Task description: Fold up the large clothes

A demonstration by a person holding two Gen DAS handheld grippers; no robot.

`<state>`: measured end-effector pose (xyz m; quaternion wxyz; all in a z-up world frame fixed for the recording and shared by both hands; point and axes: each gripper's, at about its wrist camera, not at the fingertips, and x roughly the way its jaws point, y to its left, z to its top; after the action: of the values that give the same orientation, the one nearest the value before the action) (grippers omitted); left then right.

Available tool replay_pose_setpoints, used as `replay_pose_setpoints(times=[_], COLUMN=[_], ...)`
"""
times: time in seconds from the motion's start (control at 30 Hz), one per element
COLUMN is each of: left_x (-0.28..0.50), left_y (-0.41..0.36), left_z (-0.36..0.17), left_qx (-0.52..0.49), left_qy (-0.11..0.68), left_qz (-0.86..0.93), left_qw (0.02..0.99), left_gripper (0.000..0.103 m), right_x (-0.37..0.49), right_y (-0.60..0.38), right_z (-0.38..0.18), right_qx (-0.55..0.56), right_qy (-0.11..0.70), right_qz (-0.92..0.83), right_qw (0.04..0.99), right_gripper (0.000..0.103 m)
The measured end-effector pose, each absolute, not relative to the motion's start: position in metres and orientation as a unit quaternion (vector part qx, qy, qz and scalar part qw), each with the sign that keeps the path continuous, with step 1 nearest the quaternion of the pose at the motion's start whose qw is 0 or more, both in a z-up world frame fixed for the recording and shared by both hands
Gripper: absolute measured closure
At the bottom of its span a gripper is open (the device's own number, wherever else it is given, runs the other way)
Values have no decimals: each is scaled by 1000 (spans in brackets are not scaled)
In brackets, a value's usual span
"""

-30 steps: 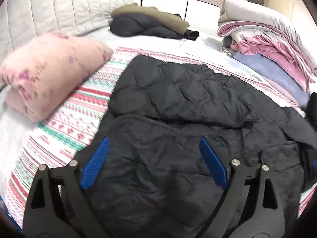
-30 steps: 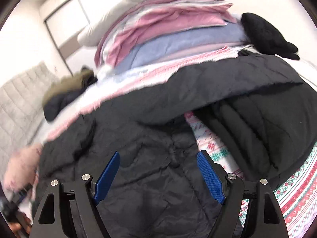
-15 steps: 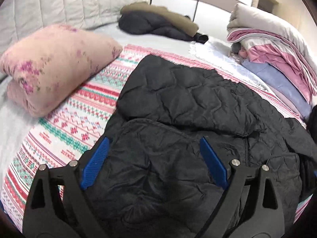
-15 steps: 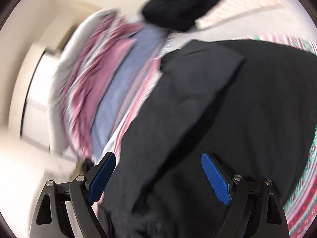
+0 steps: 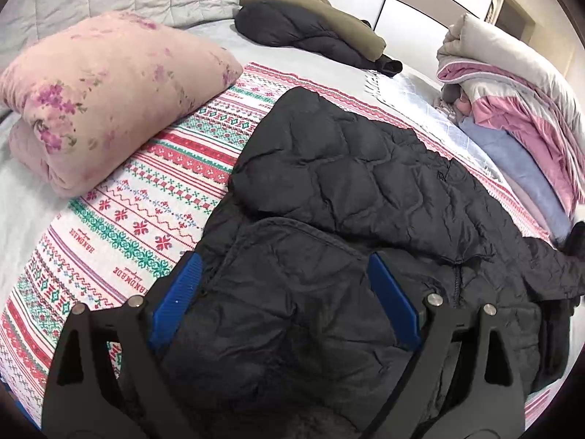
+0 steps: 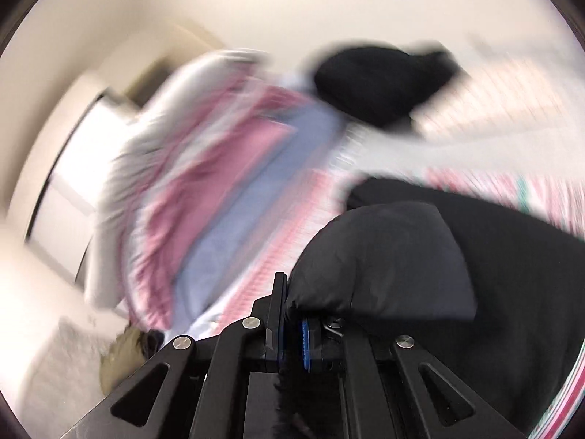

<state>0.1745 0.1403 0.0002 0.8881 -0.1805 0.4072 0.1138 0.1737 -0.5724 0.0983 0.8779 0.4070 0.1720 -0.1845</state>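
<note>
Right hand-held gripper (image 6: pixel 292 333) pinching black jacket (image 5: pixel 329 219) fold, raised. Left hand-held gripper (image 5: pixel 289 300) spread above jacket; pillow (image 5: pixel 109 98) at 10 o'clock.

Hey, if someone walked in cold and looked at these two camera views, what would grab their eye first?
First the black quilted jacket, spread over the patterned bedspread and filling the middle of the left wrist view, with the open left claw above it. Next, in the blurred right wrist view, the right claw is shut on a bulging fold of that jacket. A pink floral pillow lies to the left and a stack of folded bedding to the right.
</note>
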Motion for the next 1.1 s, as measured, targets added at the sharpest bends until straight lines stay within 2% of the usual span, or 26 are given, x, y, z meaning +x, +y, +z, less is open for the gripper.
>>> replay_pose_setpoints(times=[0.13, 0.33, 0.4, 0.5, 0.67, 0.77, 0.83, 0.93, 0.97, 1.0, 1.07, 1.1], left_x=[173, 171, 170, 169, 170, 173, 173, 174, 174, 174, 175, 175], left_y=[150, 173, 179, 185, 186, 187, 189, 188, 187, 185, 184, 183], left_z=[4, 6, 5, 4, 3, 1, 0, 0, 0, 0, 0, -1], left_qx=[-193, -226, -235, -245, -242, -241, -248, -251, -250, -247, -245, -245], left_qy=[402, 404, 404, 404, 407, 413, 415, 415, 415, 415, 417, 418], left_qz=[112, 115, 115, 114, 104, 101, 100, 94, 93, 92, 90, 90], left_qw=[888, 879, 876, 874, 875, 873, 870, 869, 870, 870, 871, 870], left_gripper=[11, 11, 11, 11, 11, 11, 11, 11, 11, 11, 11, 11], right_x=[200, 237, 249, 266, 294, 300, 297, 295, 293, 290, 281, 274], right_y=[-487, -335, -266, -176, -96, -82, -83, -89, -93, -97, -106, -110], right_z=[170, 190, 169, 106, -14, -41, -47, -45, -42, -37, -20, -10], right_qx=[311, 173, 91, -23, -75, -86, -88, -86, -80, -71, -39, -18], right_qy=[141, 165, 194, 262, 378, 403, 410, 431, 442, 446, 426, 413], right_qz=[-93, 21, 56, 88, 103, 86, 94, 121, 131, 139, 161, 171], right_qw=[935, 971, 975, 961, 917, 907, 903, 890, 884, 881, 889, 894], right_gripper=[97, 97, 97, 97, 96, 93, 86, 63, 53, 48, 46, 41])
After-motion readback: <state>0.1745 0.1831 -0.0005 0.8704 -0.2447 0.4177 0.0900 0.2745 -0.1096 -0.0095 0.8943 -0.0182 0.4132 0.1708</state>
